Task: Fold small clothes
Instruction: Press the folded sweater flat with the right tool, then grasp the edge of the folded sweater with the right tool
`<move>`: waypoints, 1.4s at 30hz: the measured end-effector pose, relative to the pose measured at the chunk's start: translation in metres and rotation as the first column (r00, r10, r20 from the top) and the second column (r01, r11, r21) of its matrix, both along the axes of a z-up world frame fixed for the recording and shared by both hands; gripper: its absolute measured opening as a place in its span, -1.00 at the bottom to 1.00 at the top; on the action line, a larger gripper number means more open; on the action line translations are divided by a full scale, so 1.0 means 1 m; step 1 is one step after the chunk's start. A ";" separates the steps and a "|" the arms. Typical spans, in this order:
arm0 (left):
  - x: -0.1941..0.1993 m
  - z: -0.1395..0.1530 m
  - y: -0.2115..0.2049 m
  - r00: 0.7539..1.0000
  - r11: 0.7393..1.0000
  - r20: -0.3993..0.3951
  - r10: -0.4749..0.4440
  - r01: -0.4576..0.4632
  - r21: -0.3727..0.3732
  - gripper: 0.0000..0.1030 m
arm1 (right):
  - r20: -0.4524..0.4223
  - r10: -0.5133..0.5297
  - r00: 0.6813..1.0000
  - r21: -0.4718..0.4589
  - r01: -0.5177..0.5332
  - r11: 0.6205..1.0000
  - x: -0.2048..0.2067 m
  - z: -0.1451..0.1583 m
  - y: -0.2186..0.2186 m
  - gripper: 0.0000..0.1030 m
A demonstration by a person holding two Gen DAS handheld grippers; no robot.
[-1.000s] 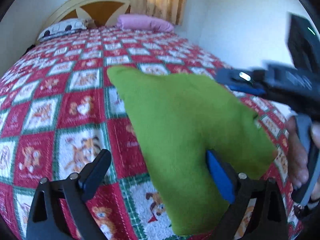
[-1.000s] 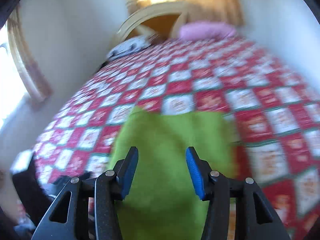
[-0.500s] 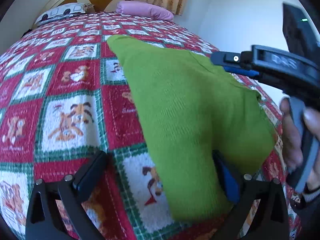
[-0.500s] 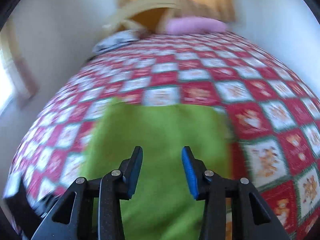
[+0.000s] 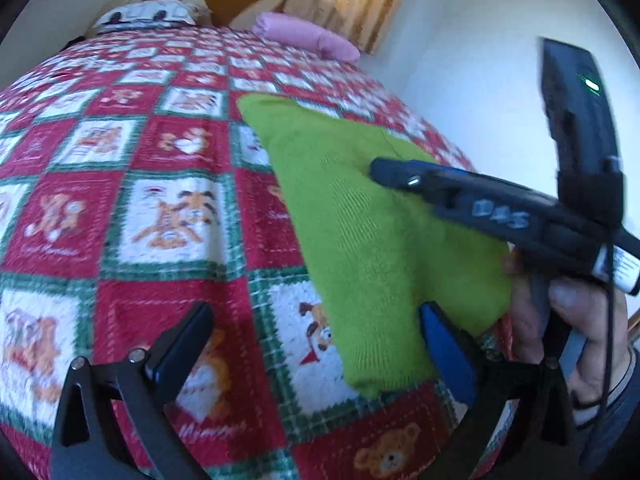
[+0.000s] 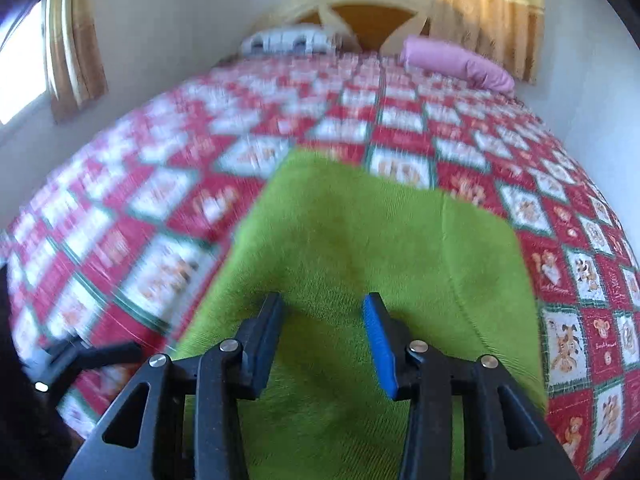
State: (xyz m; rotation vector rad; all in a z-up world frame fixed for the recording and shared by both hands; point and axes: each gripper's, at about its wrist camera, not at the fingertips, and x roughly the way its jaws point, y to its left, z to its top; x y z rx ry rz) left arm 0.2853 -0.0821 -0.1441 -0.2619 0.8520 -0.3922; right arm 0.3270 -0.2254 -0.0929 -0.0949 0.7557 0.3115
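A folded green knit garment (image 5: pixel 360 216) lies flat on the quilt near the bed's right edge; it also fills the lower middle of the right wrist view (image 6: pixel 360 248). My left gripper (image 5: pixel 316 328) is open and empty, with its right finger beside the garment's near corner and its left finger over bare quilt. My right gripper (image 6: pixel 324 316) is open and hovers just above the garment's near part, holding nothing. The right gripper's body (image 5: pixel 480 204) shows from the side in the left wrist view, reaching over the garment.
The bed has a red, white and green patchwork quilt (image 5: pixel 140 200). A pink pillow (image 5: pixel 308 36) and a patterned pillow (image 5: pixel 148 14) lie by the headboard. A white wall (image 5: pixel 460 60) runs close along the bed's right side. A curtained window (image 6: pixel 60 60) is on the left.
The left gripper has pulled back a little and the view has tilted up. The right gripper has shifted left over the garment. Both stay open; the garment has not moved.
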 end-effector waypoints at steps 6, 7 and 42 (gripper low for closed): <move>-0.006 0.003 0.003 0.999 0.998 0.029 0.045 -0.046 0.042 1.00 | -0.083 0.082 0.993 0.030 -0.079 0.996 0.012 -0.027 0.018 -0.11; -0.006 0.003 0.004 0.999 0.998 0.027 0.046 -0.047 0.044 1.00 | -0.101 0.079 0.992 0.053 -0.074 0.996 0.016 -0.027 0.015 -0.10; 0.043 -0.006 -0.030 0.997 0.997 -0.050 -0.060 0.057 -0.058 0.72 | -0.333 -0.080 0.939 0.587 0.273 0.762 0.083 -0.065 -0.181 0.21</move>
